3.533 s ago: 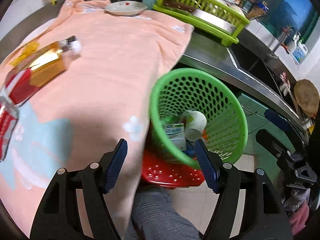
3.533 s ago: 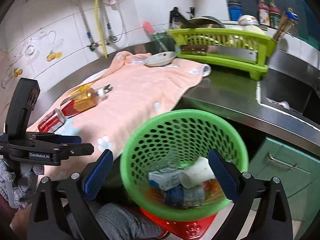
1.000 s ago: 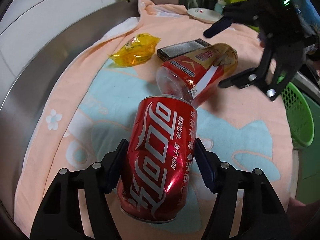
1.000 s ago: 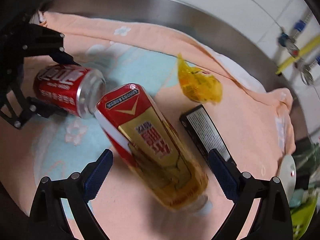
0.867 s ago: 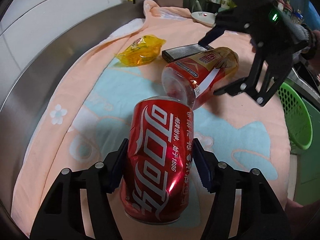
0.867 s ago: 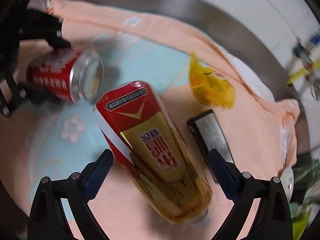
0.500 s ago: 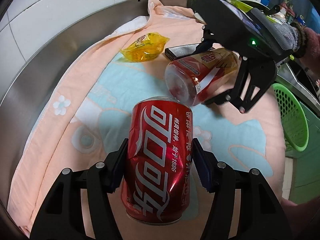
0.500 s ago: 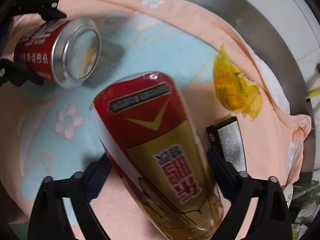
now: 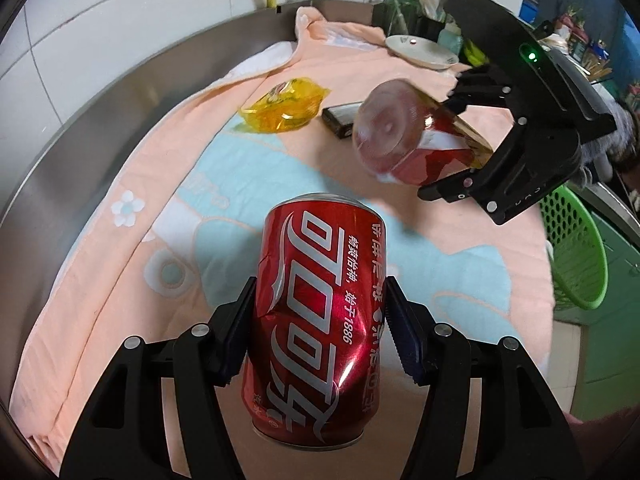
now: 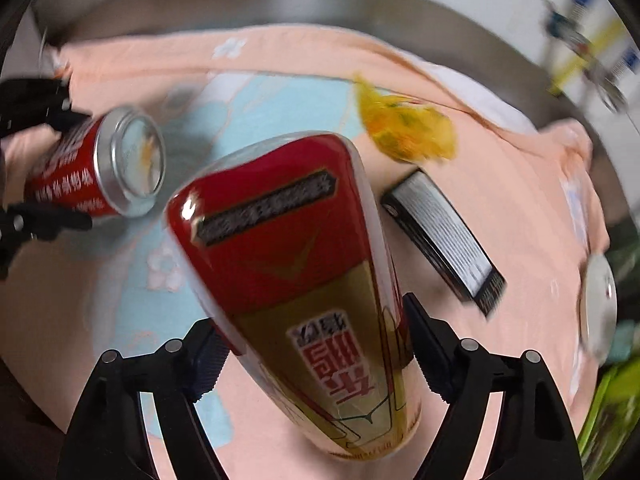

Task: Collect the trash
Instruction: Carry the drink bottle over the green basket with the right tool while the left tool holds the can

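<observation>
Red cola can (image 9: 318, 320) sat clamped between the left gripper (image 9: 320, 320) pads, dented at the sides, off the towel (image 9: 120, 248). A second back it lay lower and the jaws were a touch wider; now the pads pressed into both sides of the can and more blue towel showed under it. In the right wrist view the same can (image 10: 92, 168) showed top-end on at the left edge, in the left gripper's fingers (image 10: 48, 220).

Red-and-gold bottle (image 10: 304, 288) was between the right gripper (image 10: 316, 344) pads, bottom end pointing away from the camera. A second ago it lay flat on the towel with the right jaws spread wide to either side, clear of it. Now the jaws were closing, both pads touching the bottle's sides, and in the left wrist view the bottle (image 9: 404, 136) was tipped with its round bottom raised off the towel, gripped by the right gripper (image 9: 472, 144). Right wrist view was motion-blurred.

Unchanged from before: yellow wrapper (image 9: 284, 104) and black box (image 9: 340, 116) lay on the towel beyond the bottle, box just beside the bottle, wrapper near it. White dish (image 9: 420, 50) rested at the towel's far end. Green basket (image 9: 576, 256) stood off the counter edge at right, well apart from both grippers. Contents not visible.
</observation>
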Available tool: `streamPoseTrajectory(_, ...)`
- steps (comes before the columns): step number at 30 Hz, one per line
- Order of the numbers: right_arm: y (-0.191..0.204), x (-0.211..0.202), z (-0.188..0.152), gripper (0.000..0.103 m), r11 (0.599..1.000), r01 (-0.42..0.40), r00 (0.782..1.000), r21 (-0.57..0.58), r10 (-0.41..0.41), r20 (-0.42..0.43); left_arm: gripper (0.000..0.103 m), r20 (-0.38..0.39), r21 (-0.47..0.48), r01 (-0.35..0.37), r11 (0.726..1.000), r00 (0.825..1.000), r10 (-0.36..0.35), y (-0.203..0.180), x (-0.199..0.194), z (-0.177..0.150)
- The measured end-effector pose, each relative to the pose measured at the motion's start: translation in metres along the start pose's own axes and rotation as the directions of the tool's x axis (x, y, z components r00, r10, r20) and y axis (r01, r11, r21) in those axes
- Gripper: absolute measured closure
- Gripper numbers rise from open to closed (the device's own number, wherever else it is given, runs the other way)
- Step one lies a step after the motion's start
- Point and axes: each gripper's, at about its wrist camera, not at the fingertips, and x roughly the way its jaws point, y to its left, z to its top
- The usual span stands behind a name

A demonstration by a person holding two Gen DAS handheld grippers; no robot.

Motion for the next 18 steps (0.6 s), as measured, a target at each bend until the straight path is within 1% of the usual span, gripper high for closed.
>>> streamPoseTrajectory(2,-0.004,-0.013,-0.008,0.027,0.997,0.0,0.999,0.073,-0.003,0.038,0.043,0.013,0.002,0.009,1.0,1.0,-0.009,-0.005,-0.005,0.001)
streamPoseTrajectory(4,-0.009,-0.028,-0.017,0.027,0.988,-0.037,0.996,0.151,0.023,0.089,0.043,0.026,0.0,0.02,1.0,0.999,-0.02,-0.012,-0.011,0.002)
streamPoseTrajectory(6,-0.011,-0.042,-0.028,0.028,0.978,-0.045,0.992,0.203,0.02,0.127,0.043,0.041,0.007,0.035,0.999,0.999,-0.035,-0.019,-0.018,0.002)
streamPoseTrajectory(7,-0.013,-0.05,-0.037,0.028,0.968,-0.069,0.987,0.243,0.031,0.157,0.043,0.05,0.017,0.035,0.999,0.998,-0.036,-0.024,-0.021,0.001)
streamPoseTrajectory(10,-0.014,-0.065,-0.055,0.029,0.945,-0.094,0.979,0.312,0.032,0.2,0.043,0.063,0.031,0.049,0.998,0.997,-0.05,-0.034,-0.029,0.001)
streamPoseTrajectory(14,-0.021,-0.094,-0.086,0.029,0.895,-0.146,0.963,0.421,0.031,0.266,0.043,0.074,0.048,0.073,0.996,0.994,-0.076,-0.05,-0.035,0.003)
streamPoseTrajectory(17,-0.026,-0.12,-0.113,0.029,0.864,-0.159,0.95,0.479,0.002,0.313,0.043,0.078,0.055,0.099,0.994,0.992,-0.103,-0.06,-0.038,0.004)
streamPoseTrajectory(18,-0.027,-0.129,-0.122,0.029,0.856,-0.149,0.948,0.495,-0.019,0.318,0.043,0.082,0.066,0.109,0.992,0.99,-0.114,-0.066,-0.04,0.004)
